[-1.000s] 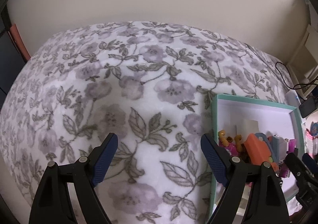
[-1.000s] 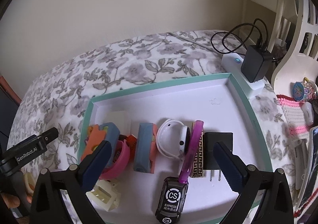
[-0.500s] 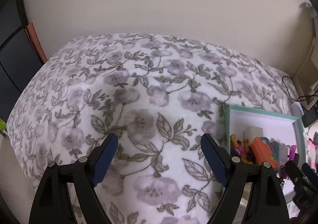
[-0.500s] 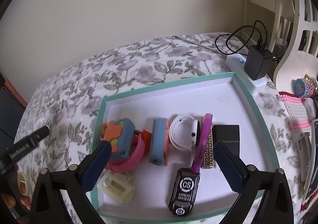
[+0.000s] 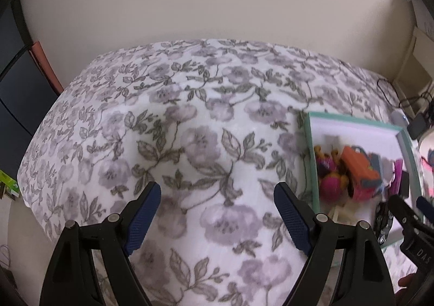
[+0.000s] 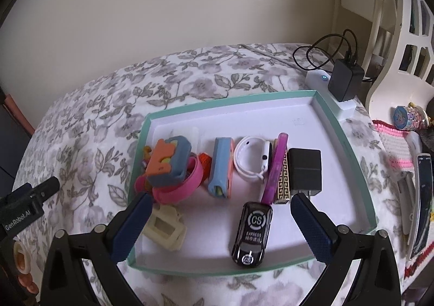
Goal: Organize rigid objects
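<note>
A teal-rimmed white tray (image 6: pixel 350 148) lies on the floral blanket (image 6: pixel 95 126). It holds an orange-and-blue toy (image 6: pixel 168 164) on a pink band (image 6: pixel 187 186), a blue case (image 6: pixel 222 167), a white watch band (image 6: pixel 252 159), a purple band (image 6: pixel 278 167), a black charger (image 6: pixel 303 170), a black toy car (image 6: pixel 252 232) and a cream plastic piece (image 6: pixel 165 227). My right gripper (image 6: pixel 217 227) is open and empty above the tray's near part. My left gripper (image 5: pixel 217 217) is open and empty over bare blanket (image 5: pixel 190 121), left of the tray (image 5: pixel 309 159).
A white power strip (image 6: pixel 333 91) with a black adapter (image 6: pixel 344 80) and cable sits behind the tray. White shelving (image 6: pixel 401 34) stands at right, with a pink knit mat (image 6: pixel 393 148) and small items. Dark furniture (image 5: pixel 16 105) borders the blanket's left side.
Both grippers have drawn back and up, so the tray and blanket look smaller and farther. Both stay open. The tray's contents have not moved.
</note>
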### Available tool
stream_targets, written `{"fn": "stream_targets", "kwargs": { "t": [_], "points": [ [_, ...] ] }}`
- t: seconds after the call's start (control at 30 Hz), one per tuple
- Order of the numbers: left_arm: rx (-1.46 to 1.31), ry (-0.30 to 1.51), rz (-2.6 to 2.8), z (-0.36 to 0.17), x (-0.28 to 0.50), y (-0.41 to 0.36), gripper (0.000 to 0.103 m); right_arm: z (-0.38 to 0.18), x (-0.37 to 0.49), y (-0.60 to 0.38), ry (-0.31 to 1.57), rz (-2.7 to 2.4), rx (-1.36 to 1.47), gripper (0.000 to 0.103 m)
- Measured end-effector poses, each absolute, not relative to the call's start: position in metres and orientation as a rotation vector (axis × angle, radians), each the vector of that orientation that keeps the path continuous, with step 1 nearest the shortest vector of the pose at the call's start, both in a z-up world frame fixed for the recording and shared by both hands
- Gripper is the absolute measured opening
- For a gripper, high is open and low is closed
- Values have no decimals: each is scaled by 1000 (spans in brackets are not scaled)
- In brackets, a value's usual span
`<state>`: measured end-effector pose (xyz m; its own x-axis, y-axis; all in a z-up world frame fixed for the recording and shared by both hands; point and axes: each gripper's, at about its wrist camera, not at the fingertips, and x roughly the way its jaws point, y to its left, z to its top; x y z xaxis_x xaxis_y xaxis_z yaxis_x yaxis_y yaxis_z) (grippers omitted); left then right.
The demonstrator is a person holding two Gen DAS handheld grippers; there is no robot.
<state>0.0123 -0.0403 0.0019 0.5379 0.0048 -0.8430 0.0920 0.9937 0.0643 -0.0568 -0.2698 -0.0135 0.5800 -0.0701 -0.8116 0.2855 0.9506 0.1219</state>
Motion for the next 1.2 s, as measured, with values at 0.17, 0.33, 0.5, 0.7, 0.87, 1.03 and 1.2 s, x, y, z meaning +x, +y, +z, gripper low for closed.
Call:
{"fn": "stream_targets", "kwargs": {
  "t": [0.17, 0.33, 0.5, 0.7, 0.87, 1.03, 1.2],
  "points": [
    [125, 1028, -53, -2, 3, -37, 86, -12, -64, -261, 936, -204, 229, 103],
    [148, 1043, -48, -6, -3, -35, 86, -12, -70, -257, 945, -211, 219, 103],
    [139, 1051, -49, -7, -4, -33, 86, -10, -74, -259, 937, -223, 223, 103],
    [151, 1063, -58, -9, -3, -34, 86, -11, -71, -257, 947, -218, 209, 103],
    [148, 1077, -64, -13, 0, -34, 86, -12, -68, -253, 956, -215, 182, 103],
    [146, 1088, -70, -16, 1, -34, 86, -13, -66, -252, 965, -212, 172, 103],
    [147, 1089, -70, -16, 1, -35, 86, -14, -65, -251, 970, -209, 165, 103]
  ]
}}
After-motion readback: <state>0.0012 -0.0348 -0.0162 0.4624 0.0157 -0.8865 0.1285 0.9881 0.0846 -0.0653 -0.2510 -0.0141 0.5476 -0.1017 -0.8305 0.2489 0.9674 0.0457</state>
